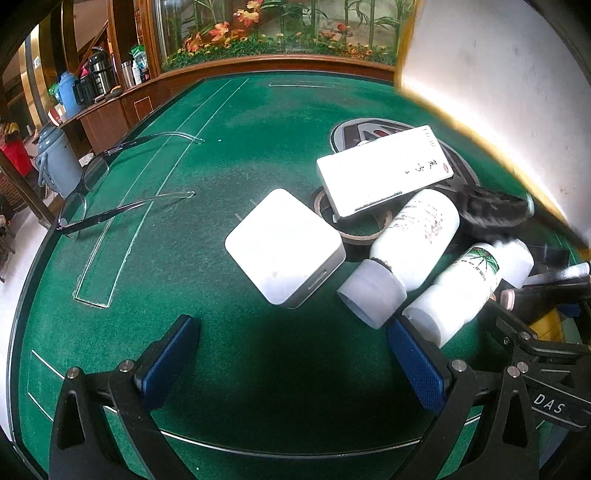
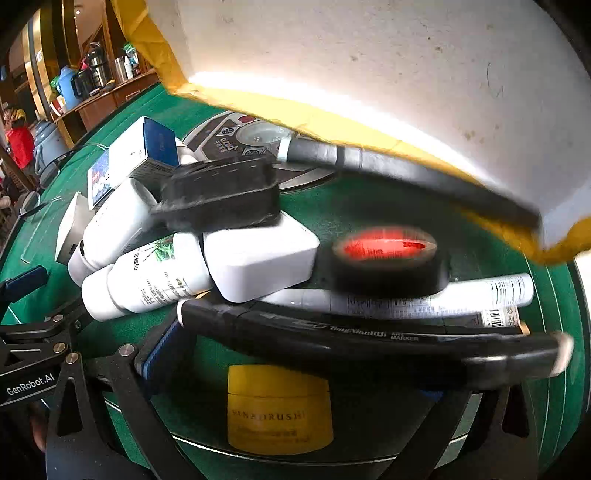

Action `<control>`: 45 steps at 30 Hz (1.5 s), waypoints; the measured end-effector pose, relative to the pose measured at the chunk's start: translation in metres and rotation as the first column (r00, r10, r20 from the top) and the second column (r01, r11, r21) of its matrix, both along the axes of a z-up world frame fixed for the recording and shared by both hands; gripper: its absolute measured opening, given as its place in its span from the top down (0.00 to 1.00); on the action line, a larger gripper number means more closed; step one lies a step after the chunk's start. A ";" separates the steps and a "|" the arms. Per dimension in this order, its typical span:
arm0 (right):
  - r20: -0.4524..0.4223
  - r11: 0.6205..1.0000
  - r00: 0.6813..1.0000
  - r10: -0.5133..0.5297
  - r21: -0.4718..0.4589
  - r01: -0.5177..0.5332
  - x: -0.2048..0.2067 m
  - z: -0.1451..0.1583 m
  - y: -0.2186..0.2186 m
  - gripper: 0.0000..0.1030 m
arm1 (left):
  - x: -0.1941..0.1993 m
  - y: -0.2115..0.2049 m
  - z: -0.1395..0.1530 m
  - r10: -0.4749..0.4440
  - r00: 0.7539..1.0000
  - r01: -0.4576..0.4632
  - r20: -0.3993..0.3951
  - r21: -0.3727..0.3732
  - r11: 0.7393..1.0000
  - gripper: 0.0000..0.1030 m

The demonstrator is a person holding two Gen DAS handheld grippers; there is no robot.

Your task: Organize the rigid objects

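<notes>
Behind the black marker (image 2: 369, 341), the right jaws hide (grip unclear); left jaws spread.

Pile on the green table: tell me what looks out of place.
Everything lies heaped rather than sorted: the flat white box rests tilted across a tape roll and a toppled white bottle. The glasses lie apart, near the table's edge.

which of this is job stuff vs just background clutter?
Job items: white charger, white box, two white bottles, tape roll, black markers, yellow jar, eyeglasses.

Background: thermos flasks on the wooden counter, grey bin, flower display.
</notes>
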State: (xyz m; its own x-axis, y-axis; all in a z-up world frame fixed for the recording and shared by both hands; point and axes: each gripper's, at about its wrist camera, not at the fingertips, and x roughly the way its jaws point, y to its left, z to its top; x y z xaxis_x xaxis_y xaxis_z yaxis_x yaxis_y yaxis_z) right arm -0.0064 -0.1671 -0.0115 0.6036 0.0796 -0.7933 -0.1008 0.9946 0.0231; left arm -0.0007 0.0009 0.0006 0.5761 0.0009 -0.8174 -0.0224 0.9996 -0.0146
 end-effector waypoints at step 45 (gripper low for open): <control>-0.023 0.998 0.998 0.061 -0.004 -0.061 -0.001 -0.002 -0.001 0.00 | 0.000 0.000 0.000 0.005 1.000 -0.005 0.001 0.000 1.000 0.00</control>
State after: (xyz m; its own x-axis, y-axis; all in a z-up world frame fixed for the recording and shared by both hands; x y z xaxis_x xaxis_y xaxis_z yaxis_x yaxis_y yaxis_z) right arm -0.0075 -0.1677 -0.0136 0.5796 0.1117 -0.8072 -0.1608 0.9868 0.0211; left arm -0.0003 0.0009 0.0003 0.5765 0.0036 -0.8171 -0.0274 0.9995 -0.0149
